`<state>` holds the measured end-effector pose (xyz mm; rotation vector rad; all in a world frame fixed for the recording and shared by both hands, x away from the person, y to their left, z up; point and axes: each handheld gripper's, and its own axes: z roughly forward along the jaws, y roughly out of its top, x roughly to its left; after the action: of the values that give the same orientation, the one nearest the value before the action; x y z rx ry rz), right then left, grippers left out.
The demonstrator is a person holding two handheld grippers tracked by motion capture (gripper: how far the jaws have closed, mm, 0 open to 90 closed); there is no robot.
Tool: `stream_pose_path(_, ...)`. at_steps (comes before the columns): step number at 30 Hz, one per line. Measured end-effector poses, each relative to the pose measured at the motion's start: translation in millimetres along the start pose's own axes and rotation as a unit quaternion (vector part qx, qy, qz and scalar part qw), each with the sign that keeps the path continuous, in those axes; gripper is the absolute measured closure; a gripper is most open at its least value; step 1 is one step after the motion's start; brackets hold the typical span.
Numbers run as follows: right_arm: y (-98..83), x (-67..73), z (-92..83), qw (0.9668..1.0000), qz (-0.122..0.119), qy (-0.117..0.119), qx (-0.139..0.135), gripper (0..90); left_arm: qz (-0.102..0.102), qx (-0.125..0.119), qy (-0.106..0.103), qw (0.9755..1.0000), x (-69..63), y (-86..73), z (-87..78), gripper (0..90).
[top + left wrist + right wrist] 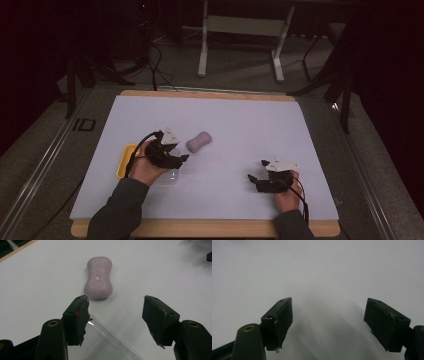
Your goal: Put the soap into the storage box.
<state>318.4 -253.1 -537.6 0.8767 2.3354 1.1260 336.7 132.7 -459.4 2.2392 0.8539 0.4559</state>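
Soap bar (98, 277), pale purple, is seen lying flat on the white table (250, 120) just ahead of the left claw (116, 315), whose jaws are spread wide and empty above a clear plastic lid (110, 345); this is judged a line-up for a grasp. A yellow tray (124, 160) is seen beside that claw. The right claw (328, 322), equally open and empty, is held well apart over bare table, probably kept clear.

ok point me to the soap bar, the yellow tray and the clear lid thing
soap bar (98, 277), left gripper view, middle of its top face
yellow tray (124, 161), high view, bare left part beside the left hand
clear lid (110, 345), left gripper view, see-through surface between the left gripper's jaws
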Motion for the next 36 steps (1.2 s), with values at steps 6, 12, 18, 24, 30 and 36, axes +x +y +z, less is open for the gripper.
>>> stream_pose_path(6, 0.0, 0.0, -0.1, 1.0000, -0.002, -0.001, 0.001, 21.5, 0.002, 0.001, 0.001, 1.0000, 1.3, 5.2, 1.3, 38.1)
stream_pose_path(12, 0.0, 0.3, 0.0, 1.0000, -0.003, -0.001, 0.002, 20.1, 0.004, 0.006, 0.002, 1.0000, 4.1, 10.0, 3.6, 38.2)
stream_pose_path(18, 0.1, 0.1, 0.1, 1.0000, -0.006, -0.002, 0.001, 19.8, 0.007, 0.009, 0.001, 0.9999, 5.4, 13.6, 7.3, 38.1)
stream_pose_path(24, 0.1, 0.4, 0.1, 1.0000, -0.005, -0.003, 0.002, 19.8, 0.011, 0.015, 0.000, 0.9998, 7.2, 16.6, 11.3, 38.1)
stream_pose_path(30, 0.1, 0.6, 0.1, 1.0000, -0.006, -0.003, 0.002, 19.8, 0.012, 0.021, 0.000, 0.9997, 8.6, 20.5, 13.6, 38.1)
stream_pose_path(36, 0.1, 0.7, 0.1, 1.0000, -0.005, -0.003, 0.003, 19.9, 0.012, 0.025, 0.000, 0.9996, 10.4, 24.1, 16.7, 38.0)
